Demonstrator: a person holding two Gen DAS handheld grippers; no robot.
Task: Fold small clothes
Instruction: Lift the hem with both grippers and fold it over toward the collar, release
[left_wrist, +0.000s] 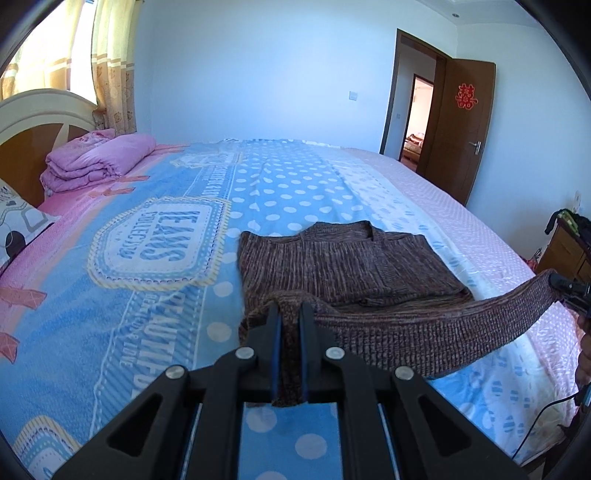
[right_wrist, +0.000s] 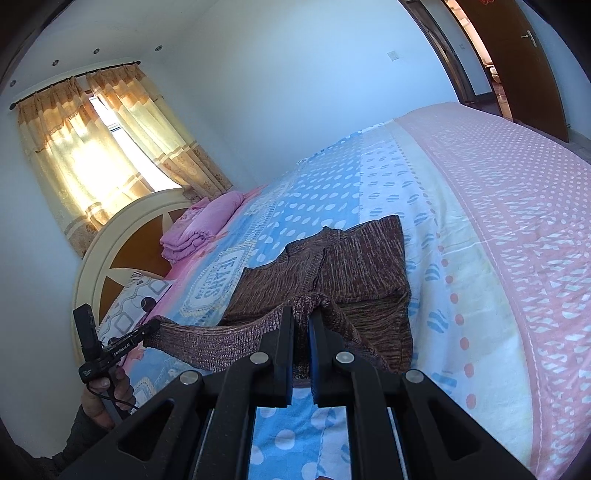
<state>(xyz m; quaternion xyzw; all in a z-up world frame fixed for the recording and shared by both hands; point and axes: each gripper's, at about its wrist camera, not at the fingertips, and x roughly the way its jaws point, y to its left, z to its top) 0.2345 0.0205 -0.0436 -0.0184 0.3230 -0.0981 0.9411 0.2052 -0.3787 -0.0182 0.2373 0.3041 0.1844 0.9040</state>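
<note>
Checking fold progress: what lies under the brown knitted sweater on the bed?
Under the brown knitted sweater only the blue polka-dot and white bedsheet shows around its edges. Whatever lies directly beneath the folded body is covered. The lifted hem hangs between the left gripper and right gripper.

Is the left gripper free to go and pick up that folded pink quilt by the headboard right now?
Probably not. The left gripper is shut on the brown sweater, whose hem it shares with the right gripper. The pink quilt lies well across the bed.
</note>
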